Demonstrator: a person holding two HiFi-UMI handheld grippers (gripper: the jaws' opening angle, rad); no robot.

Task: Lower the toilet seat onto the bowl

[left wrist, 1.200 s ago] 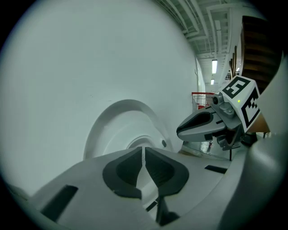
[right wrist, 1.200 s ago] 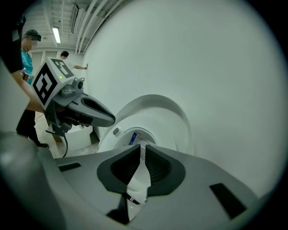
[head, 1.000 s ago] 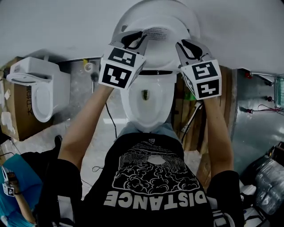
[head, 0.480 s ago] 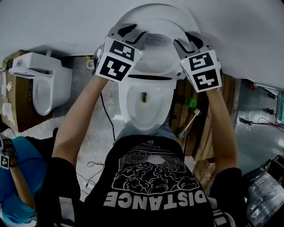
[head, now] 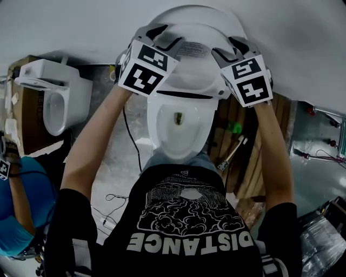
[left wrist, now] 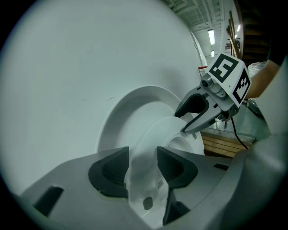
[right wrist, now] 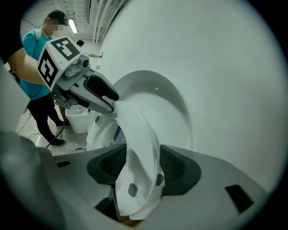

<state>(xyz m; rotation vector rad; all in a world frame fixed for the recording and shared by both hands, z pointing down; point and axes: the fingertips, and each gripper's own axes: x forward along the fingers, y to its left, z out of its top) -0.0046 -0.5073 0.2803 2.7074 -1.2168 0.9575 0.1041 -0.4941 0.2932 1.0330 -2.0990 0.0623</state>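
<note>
The white toilet seat (head: 192,73) stands raised against the lid (head: 194,13), above the open bowl (head: 178,130). My left gripper (head: 165,37) is at the seat's upper left and my right gripper (head: 232,47) at its upper right. Both have just been opening, and each straddles the seat's rim. In the left gripper view the rim (left wrist: 148,143) runs between the dark pads of the left gripper (left wrist: 143,164), with the right gripper (left wrist: 191,117) across from it. In the right gripper view the rim (right wrist: 139,134) passes through the right gripper (right wrist: 143,164). The pads do not visibly press on it.
A second toilet (head: 54,103) sits on a cardboard box (head: 24,119) at the left. Wooden planks (head: 238,140) stand right of the bowl. A person in a teal shirt (head: 16,216) is at the lower left. Cables (head: 116,203) lie on the floor. A white wall is behind the lid.
Both grippers have moved further up onto the raised seat and their jaws have opened around its rim. The seat itself has stayed upright.
</note>
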